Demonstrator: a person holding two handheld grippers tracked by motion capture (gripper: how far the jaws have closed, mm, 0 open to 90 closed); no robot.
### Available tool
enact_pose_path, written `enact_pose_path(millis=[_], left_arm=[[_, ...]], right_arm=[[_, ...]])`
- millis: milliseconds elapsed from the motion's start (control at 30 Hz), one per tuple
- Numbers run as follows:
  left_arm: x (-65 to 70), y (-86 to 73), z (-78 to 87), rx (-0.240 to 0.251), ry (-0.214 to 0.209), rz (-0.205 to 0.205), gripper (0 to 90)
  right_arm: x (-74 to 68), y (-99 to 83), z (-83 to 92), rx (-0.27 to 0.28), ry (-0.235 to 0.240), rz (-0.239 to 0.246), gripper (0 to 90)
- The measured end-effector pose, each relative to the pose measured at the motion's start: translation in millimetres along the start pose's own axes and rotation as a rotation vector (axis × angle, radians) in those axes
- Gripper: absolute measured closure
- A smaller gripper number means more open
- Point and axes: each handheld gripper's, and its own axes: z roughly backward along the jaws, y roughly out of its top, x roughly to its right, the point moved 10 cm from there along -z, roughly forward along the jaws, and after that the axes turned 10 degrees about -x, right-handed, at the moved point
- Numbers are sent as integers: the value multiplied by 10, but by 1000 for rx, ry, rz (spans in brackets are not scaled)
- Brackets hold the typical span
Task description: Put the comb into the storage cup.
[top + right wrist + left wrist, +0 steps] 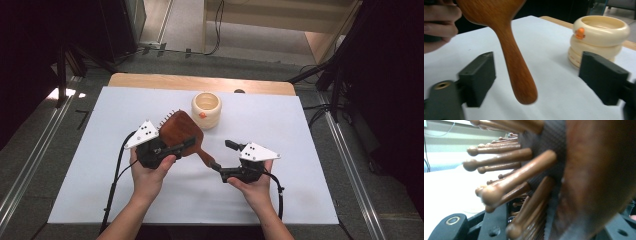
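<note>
Above the white counter (pixel 100 150), the left tongs (pixel 172 146) clamp the head of a wooden hairbrush (pixel 181 132), holding it off the surface with its bristles (pixel 506 167) turned away from the person and its handle (pixel 516 65) slanting down toward the right tongs (pixel 222 157). Those stand wide apart, the handle's rounded end between the two black jaws and touched by neither. Just behind the brush sits a cream ribbed cup (pixel 206 109) bearing an orange mark
</note>
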Motion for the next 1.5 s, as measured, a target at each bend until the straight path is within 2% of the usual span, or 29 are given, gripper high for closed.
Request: enact_pose_path(millis=[33, 67, 133, 167, 267, 367, 433, 800, 1000, 1500], left_arm=[[-4, 6, 4, 2, 0, 2, 567], [-13, 13, 9, 4, 4, 2, 567], [-30, 24, 16, -1, 8, -2, 567], [-43, 34, 21, 0, 12, -3, 566], [-64, 66, 38, 6, 19, -5, 566], [-78, 93, 51, 10, 20, -8, 566], [-86, 113, 60, 15, 21, -11, 567], [-141, 163, 60, 21, 31, -13, 566], [-166, 227, 46, 32, 29, -4, 566], [-250, 395, 45, 50, 36, -13, 566]], right_arm=[[23, -15, 17, 1, -7, 1, 98], [61, -39, 43, 4, -18, -2, 22], [89, -58, 58, 5, -23, -9, 0], [119, -78, 79, 8, -23, -17, 0], [232, -151, 151, 17, -62, -46, 0], [340, -229, 229, 26, -100, -49, 0], [434, -299, 319, 37, -118, -73, 0], [641, -530, 592, 46, -181, -87, 0], [749, -629, 773, 67, -197, -108, 0], [938, -878, 1061, 54, -258, -143, 0]])
